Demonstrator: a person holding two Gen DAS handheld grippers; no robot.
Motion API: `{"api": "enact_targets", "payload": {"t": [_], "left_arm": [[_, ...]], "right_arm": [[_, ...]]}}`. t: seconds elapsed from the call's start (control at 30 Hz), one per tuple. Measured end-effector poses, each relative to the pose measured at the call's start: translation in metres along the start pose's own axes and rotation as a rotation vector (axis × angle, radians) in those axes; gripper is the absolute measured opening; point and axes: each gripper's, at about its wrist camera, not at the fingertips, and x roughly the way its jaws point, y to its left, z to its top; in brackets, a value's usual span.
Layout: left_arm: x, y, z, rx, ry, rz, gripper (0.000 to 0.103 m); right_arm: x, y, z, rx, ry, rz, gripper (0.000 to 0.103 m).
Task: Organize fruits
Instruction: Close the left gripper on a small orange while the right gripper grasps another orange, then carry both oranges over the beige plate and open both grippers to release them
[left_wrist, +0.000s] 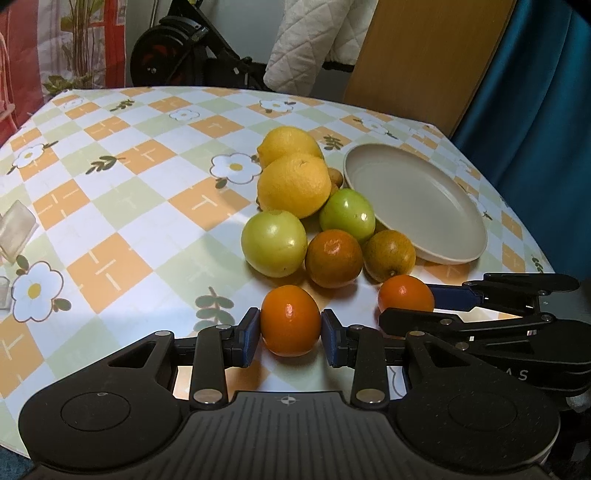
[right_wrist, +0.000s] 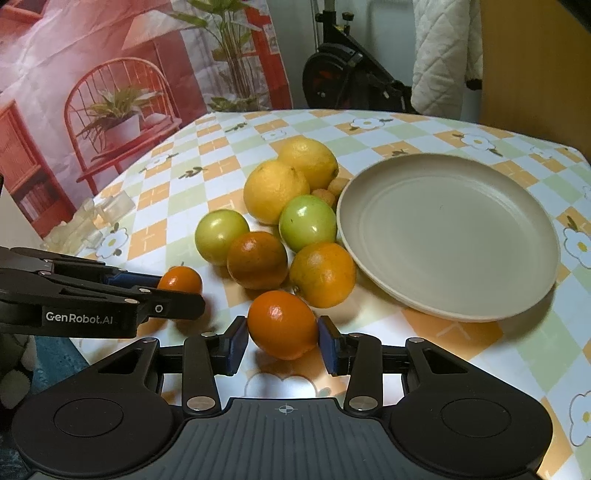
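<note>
Left gripper (left_wrist: 290, 336) clamps tangerine (left_wrist: 290, 319); right gripper (right_wrist: 282, 342) clamps second tangerine (right_wrist: 282, 324). Plate (right_wrist: 448, 236) beside fruit pile (right_wrist: 275, 206).

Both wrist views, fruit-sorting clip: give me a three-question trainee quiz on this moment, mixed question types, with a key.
1. True or false: the plate already holds fruit.
2. Multiple choice: what sits between the fingers of the left gripper? A) a green fruit B) a small orange C) a lemon
3. Fill in: the right gripper is closed on a second small ____.

Key: 1. False; the plate is bare, and the lemons and green fruits lie on the tablecloth beside it. 2. B. 3. Orange.
</note>
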Motion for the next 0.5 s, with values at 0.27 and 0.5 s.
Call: {"api": "enact_targets", "payload": {"t": [0.27,0.5], "left_arm": [[-0.015,-0.006,0.001,0.02,-0.037,0.009,0.037],[-0.03,-0.013,0.011,0.068,-0.08,0.027,0.037]], "right_arm": [[-0.015,0.0,-0.002,0.011,-0.023,0.002,0.038],[-0.034,-0.007,0.004,0.032,-0.086,-0.018,0.038]]}}
